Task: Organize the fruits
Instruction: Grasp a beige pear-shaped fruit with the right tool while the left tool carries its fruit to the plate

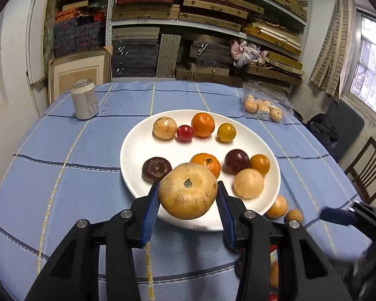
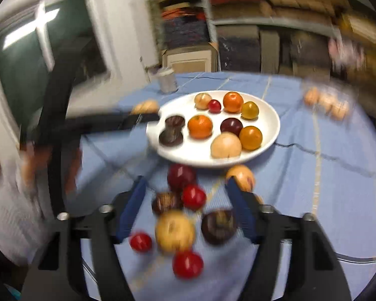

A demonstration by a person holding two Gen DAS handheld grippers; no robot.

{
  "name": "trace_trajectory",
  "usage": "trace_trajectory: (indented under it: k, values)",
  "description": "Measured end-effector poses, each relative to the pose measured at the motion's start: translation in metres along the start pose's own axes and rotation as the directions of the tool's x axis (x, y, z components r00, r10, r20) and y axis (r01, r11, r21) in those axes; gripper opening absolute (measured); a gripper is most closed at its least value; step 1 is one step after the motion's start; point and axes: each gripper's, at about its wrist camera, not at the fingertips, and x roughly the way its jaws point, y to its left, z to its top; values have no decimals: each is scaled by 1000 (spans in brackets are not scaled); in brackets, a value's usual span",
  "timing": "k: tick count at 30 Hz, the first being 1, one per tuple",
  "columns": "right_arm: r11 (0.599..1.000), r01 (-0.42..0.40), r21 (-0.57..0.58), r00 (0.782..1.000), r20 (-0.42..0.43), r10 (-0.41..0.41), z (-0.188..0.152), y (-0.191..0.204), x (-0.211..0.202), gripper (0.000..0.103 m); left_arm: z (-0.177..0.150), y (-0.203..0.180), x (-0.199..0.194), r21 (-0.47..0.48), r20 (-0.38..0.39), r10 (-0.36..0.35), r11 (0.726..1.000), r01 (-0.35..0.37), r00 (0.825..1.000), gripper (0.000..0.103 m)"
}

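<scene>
A drink can stands upright on the blue checked tablecloth; shelves of stacked boards (some red) behind; a wooden chair beside the table.

glossy white plate, woven cloth tablecloth, metal can.

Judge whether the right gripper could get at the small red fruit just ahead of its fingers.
Probably yes. The right gripper is open and holds nothing, and the red fruit lies on the cloth between its fingers, though darker fruits crowd it.
</scene>
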Motion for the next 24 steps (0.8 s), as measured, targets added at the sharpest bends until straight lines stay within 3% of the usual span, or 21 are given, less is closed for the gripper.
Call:
trace_trajectory:
  k: [3,6,8,15,18,22,24]
  values:
    - [999,-13,-47,998,-63,10,-18,17,5,67,-5,5,2,-39,-15,-36,999,35,999,45]
    - [994,56,-93,992,-107,-66,-28,24,21,65,-5,5,-1,-28,-3,-23,999,23,1000,45]
    - [996,41,-84,988,-144,-53,-31,22,35,49,-6,5,-4,-26,2,-27,999,27,1000,45]
    - [998,23,-50,991,-133,-29,-29,19,35,44,-5,2,-3,-11,-2,-27,1000,27,1000,45]
    - [1000,-13,21,998,-64,14,-5,3,21,44,7,1,-1,15,5,-1,1000,1,1000,45]
    - [996,70,51,998,7,-70,45,-25,27,44,35,7,17,22,4,41,999,-41,999,45]
    - [994,84,73,996,-4,-84,61,-36,43,44,44,11,31,15,-9,58,998,-58,998,45]
